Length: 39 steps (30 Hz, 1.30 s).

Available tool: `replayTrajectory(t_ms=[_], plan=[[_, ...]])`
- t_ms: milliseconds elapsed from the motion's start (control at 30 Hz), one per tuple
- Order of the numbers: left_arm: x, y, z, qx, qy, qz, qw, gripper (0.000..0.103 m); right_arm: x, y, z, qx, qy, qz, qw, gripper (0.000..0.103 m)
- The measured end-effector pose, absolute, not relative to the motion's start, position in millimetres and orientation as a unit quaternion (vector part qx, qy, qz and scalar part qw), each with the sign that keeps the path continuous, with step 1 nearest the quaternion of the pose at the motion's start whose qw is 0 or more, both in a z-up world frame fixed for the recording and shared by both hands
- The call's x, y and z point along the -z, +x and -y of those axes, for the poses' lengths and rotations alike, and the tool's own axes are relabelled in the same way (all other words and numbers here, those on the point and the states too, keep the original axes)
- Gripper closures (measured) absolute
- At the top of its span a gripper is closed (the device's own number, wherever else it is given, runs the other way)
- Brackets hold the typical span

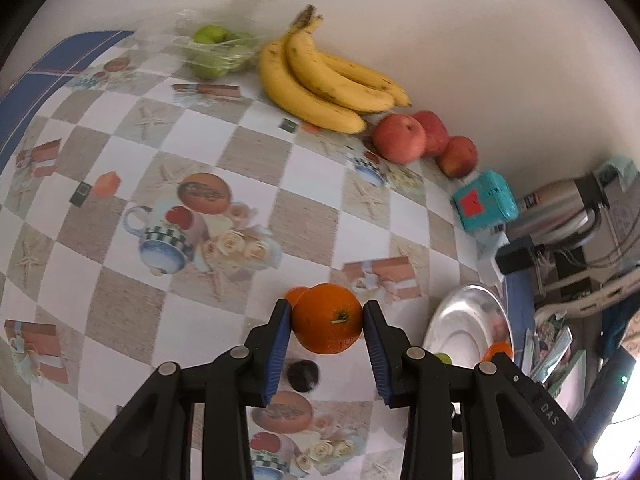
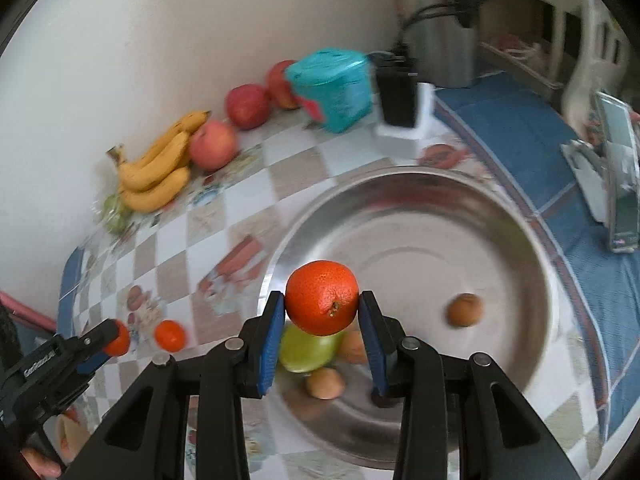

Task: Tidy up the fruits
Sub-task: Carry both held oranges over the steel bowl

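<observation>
My left gripper (image 1: 327,318) is shut on an orange (image 1: 326,316) and holds it above the checkered tablecloth; another orange (image 1: 296,294) peeks out behind it. My right gripper (image 2: 322,306) is shut on a second orange (image 2: 322,296) over the near-left rim of the steel bowl (image 2: 500,208). The bowl holds a green apple (image 2: 306,346) and small brown fruits (image 2: 464,310). In the right wrist view the left gripper (image 2: 114,338) shows at the lower left with its orange, and a loose orange (image 2: 170,335) lies on the table beside it.
Bananas (image 1: 320,76), three red apples (image 1: 400,138) and a bag of green fruit (image 1: 212,48) line the wall. A teal box (image 1: 484,200), a black device (image 2: 398,92) and a metal flask (image 1: 560,196) stand near the bowl. A dark round thing (image 1: 303,376) lies below the left gripper.
</observation>
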<state>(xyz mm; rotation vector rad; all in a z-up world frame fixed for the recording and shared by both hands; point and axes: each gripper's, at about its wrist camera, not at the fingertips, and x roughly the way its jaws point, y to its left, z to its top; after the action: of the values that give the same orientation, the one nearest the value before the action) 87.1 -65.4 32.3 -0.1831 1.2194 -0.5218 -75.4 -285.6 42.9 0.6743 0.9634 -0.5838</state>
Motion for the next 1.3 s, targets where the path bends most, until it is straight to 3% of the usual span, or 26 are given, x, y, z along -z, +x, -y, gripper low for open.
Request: replayTrajectory(t_ms=[733, 1300], plan=[[-17, 25, 189, 0.386, 0.009, -0.499, 0.776, 0.064, -29, -103, 321, 0.308, 0.345, -0.431, 0.775, 0.064], [14, 20, 213, 0.392, 0.021, -0.515, 0.762, 0.063, -2, -100, 336, 0.316, 0.361, -0.444, 0.757, 0.063]])
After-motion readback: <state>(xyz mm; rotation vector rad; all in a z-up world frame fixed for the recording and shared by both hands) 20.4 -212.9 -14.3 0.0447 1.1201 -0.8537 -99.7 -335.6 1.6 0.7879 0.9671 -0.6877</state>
